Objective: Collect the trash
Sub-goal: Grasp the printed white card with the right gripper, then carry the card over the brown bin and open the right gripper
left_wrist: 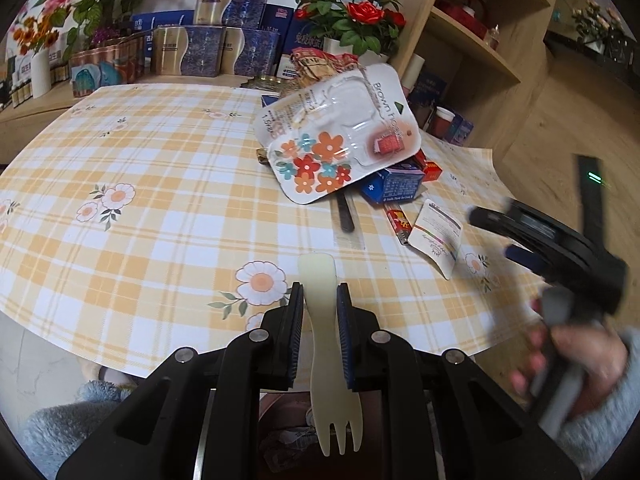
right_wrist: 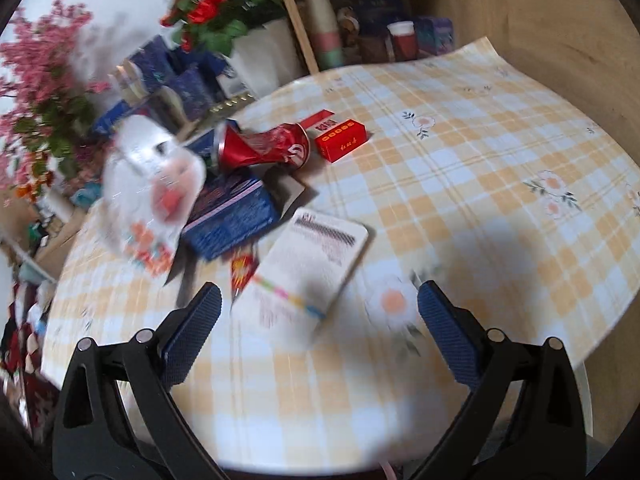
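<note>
My left gripper (left_wrist: 320, 292) is shut on a pale plastic fork (left_wrist: 320, 320), prongs pointing back toward the camera, above the table's near edge. A trash pile lies across the table: a flowered blister pack (left_wrist: 340, 132), a blue carton (left_wrist: 394, 186), a white card (left_wrist: 438, 236) and a red wrapper (left_wrist: 400, 220). In the right wrist view my right gripper (right_wrist: 318, 304) is open and empty, hovering just short of the white card (right_wrist: 316, 264). Behind it lie the blue carton (right_wrist: 236, 216), a crushed red can (right_wrist: 264, 148) and a small red box (right_wrist: 340, 140). From the left wrist, the right gripper (left_wrist: 492, 232) is blurred.
The table wears a yellow checked cloth with flowers (left_wrist: 160, 200). Stacked gift boxes (left_wrist: 212, 48) and a red rose pot (left_wrist: 352, 12) line the far edge. A wooden shelf unit (left_wrist: 472, 40) stands at the right. A dark knife-like utensil (left_wrist: 346, 216) pokes out under the pile.
</note>
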Available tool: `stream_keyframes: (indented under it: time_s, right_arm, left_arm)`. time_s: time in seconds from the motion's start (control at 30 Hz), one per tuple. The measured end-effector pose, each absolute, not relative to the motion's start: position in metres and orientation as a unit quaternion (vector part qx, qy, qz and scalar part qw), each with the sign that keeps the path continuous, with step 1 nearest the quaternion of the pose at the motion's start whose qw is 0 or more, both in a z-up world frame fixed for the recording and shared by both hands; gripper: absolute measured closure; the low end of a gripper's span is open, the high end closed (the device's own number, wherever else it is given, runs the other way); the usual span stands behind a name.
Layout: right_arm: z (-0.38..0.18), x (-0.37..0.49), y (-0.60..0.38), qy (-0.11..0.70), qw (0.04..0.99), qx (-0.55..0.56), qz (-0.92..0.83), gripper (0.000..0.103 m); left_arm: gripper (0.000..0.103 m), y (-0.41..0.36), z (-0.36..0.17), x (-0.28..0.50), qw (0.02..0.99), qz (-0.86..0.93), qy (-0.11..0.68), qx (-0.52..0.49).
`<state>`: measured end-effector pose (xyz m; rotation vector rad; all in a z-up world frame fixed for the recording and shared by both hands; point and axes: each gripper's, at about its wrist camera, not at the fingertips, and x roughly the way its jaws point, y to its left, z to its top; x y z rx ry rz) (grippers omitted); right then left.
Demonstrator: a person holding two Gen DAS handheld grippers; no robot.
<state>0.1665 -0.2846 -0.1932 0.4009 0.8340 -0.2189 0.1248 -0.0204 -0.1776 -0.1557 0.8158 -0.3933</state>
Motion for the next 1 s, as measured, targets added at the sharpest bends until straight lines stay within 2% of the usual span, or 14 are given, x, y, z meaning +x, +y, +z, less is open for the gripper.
stream_keyframes:
  time_s: [0.37,0.43,0.5,0.53,0.6,0.63,0.73,1.0]
  right_arm:
    - [-0.228,0.233,-0.270,0.456,0.851,0.145,-0.217,0.008]
    - [-0.233,0.237,-0.271,0.464,0.845,0.151,-0.221,0.015]
    - [-0.235,0.239,-0.265,0.470,0.844,0.130,-0.223,0.017]
    - [-0.234,0.239,-0.263,0.469,0.847,0.122,-0.220,0.023]
    - [-0.232,0.236,-0.260,0.475,0.841,0.122,-0.227,0.024]
    - [-0.232,0.233,-0.260,0.477,0.840,0.137,-0.220,0.028]
    - [-0.228,0.221,-0.260,0.463,0.848,0.155,-0.204,0.032]
    - [-0.195,0.167,-0.254,0.407,0.890,0.163,-0.125,0.034]
  left_arm:
    - [0.086,0.002,-0.179,0.130,0.896,-0.186,0.388,-0.109]
    - [0.086,0.003,-0.180,0.130,0.896,-0.185,0.388,-0.111]
    - [0.086,0.003,-0.180,0.130,0.896,-0.186,0.387,-0.111]
    - [0.086,0.003,-0.180,0.129,0.896,-0.187,0.387,-0.112]
    - [0.086,0.004,-0.180,0.129,0.896,-0.188,0.387,-0.113]
    - [0.086,0.004,-0.180,0.129,0.896,-0.188,0.386,-0.114]
    - [0.086,0.003,-0.180,0.128,0.895,-0.190,0.387,-0.113]
    - [0.086,0.005,-0.179,0.118,0.893,-0.193,0.391,-0.116]
